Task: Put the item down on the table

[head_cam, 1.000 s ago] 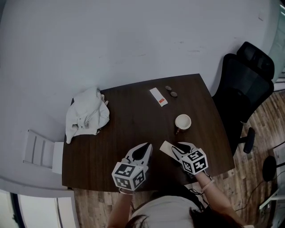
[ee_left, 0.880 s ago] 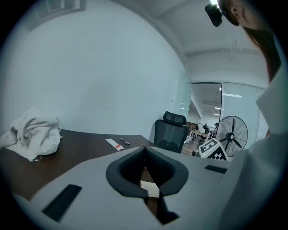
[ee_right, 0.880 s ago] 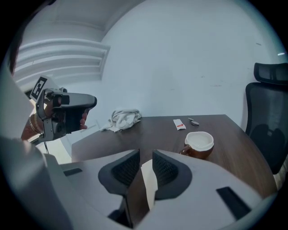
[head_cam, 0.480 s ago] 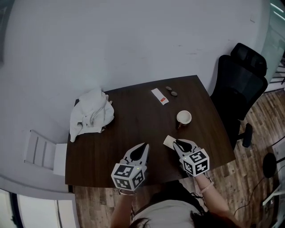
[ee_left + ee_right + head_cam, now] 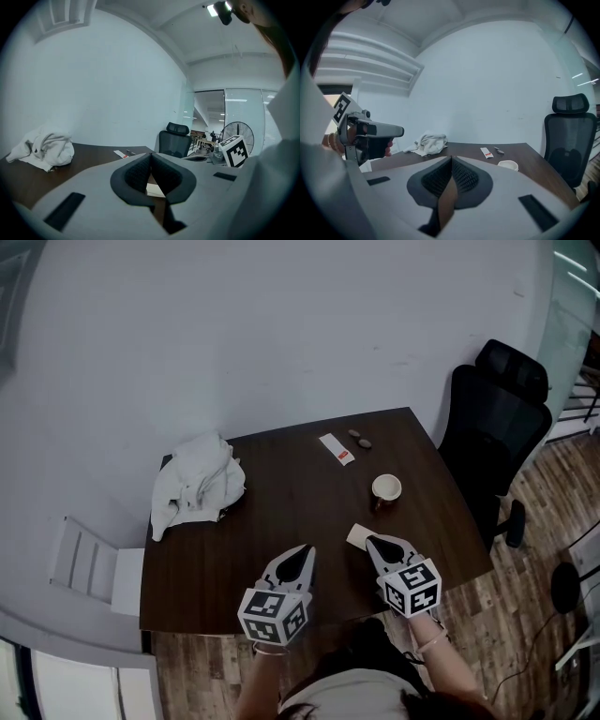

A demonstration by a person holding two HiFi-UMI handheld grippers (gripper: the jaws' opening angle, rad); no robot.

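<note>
A small beige card [image 5: 356, 535] lies flat on the dark wooden table [image 5: 281, 502] near its front edge. It also shows low through the left gripper's fingers as a pale card [image 5: 154, 190]. My right gripper [image 5: 372, 542] is just right of the card, its tip at the card's edge, jaws shut with nothing between them. In its own view the right gripper [image 5: 451, 161] has its pads pressed together. My left gripper [image 5: 305, 554] hovers over the table left of the card, and the left gripper [image 5: 150, 157] is shut and empty.
A crumpled white cloth [image 5: 197, 479] lies at the table's left. A white cup [image 5: 386, 487] stands at the right, with a small packet [image 5: 337, 448] and two small dark objects [image 5: 359, 438] at the back. A black office chair [image 5: 492, 427] stands to the right of the table.
The right gripper's jaws have drawn together beside the card, which stays on the table. Both grippers have hardly moved; the head view has shifted a little.
</note>
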